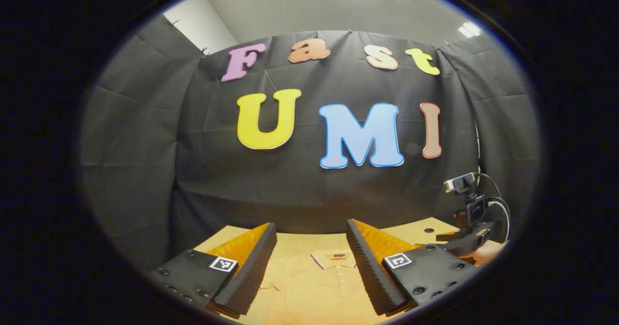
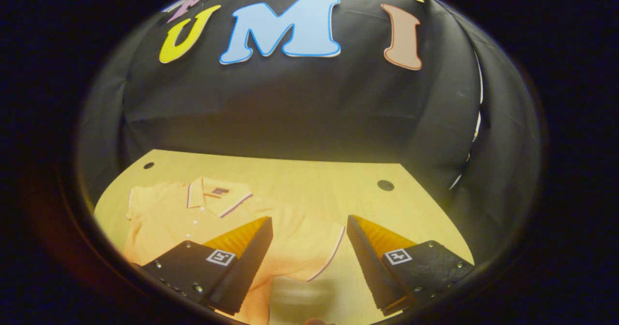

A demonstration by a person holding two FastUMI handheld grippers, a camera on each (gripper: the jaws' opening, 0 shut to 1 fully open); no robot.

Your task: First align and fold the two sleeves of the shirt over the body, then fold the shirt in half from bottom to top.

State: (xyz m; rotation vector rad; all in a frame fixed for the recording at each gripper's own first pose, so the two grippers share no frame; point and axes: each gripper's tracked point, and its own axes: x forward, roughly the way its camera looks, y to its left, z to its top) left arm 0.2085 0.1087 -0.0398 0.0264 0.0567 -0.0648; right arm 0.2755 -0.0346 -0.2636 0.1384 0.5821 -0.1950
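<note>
one shirt [image 2: 193, 218], two sleeves [image 2: 314, 247], one table [image 2: 314, 180]

Counter and its load
A pale wooden counter [image 2: 309, 180] carried an orange polo shirt [image 2: 169, 214], lying flat at the frame's lower left.

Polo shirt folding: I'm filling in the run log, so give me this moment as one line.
stage: pre-fold | polo shirt: flat on table, sleeves unfolded | left gripper: open | right gripper: open above right-hand sleeve
</note>
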